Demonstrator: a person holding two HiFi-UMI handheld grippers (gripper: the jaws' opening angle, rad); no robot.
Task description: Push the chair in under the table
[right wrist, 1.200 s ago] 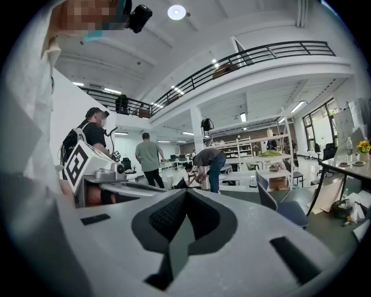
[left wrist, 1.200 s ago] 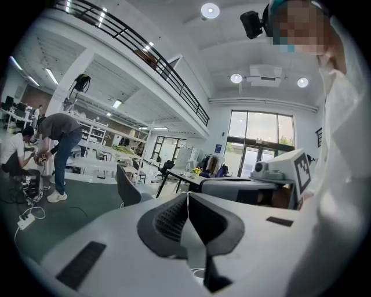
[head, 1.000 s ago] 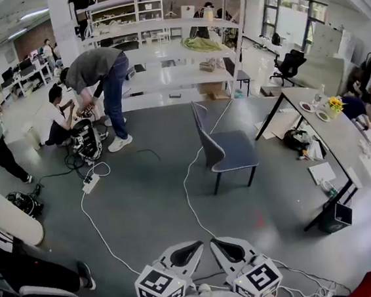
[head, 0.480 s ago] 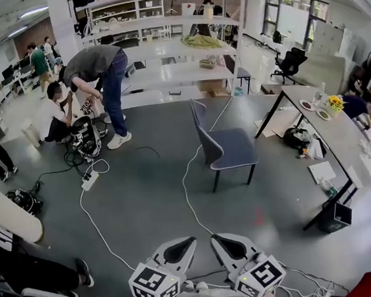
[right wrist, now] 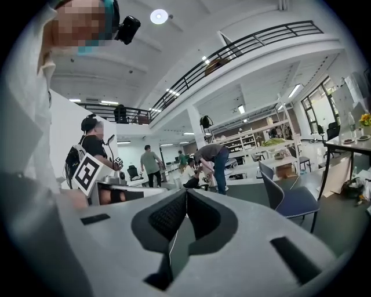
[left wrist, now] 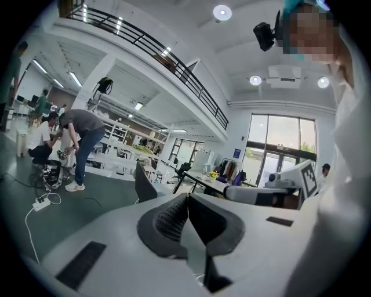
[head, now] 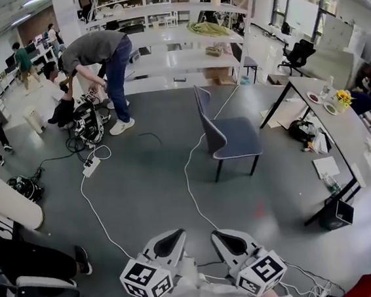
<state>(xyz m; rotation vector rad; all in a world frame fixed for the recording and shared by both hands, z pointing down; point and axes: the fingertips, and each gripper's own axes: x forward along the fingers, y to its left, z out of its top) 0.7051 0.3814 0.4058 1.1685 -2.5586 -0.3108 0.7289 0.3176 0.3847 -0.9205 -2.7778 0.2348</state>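
Note:
A dark blue-grey chair [head: 227, 135] stands alone on the grey floor, its seat turned toward the long light table [head: 342, 131] at the right, a gap apart from it. It also shows small in the left gripper view as the chair [left wrist: 144, 183] and in the right gripper view as the chair [right wrist: 287, 198]. My left gripper [head: 170, 240] and right gripper [head: 223, 240] sit side by side at the bottom of the head view, well short of the chair. Both are shut, jaws touching, with nothing between them.
A white cable [head: 190, 180] runs across the floor from near my grippers past the chair. A power strip [head: 90, 166] lies at the left. Two people [head: 94, 62] work over equipment [head: 89, 125] near white shelving [head: 167, 41]. A black bin [head: 337, 214] stands by the table leg.
The view has tilted and shifted, so the chair and table sit slightly lower and to the right. Both grippers have dropped a little at the bottom edge. People at the left have walked on.

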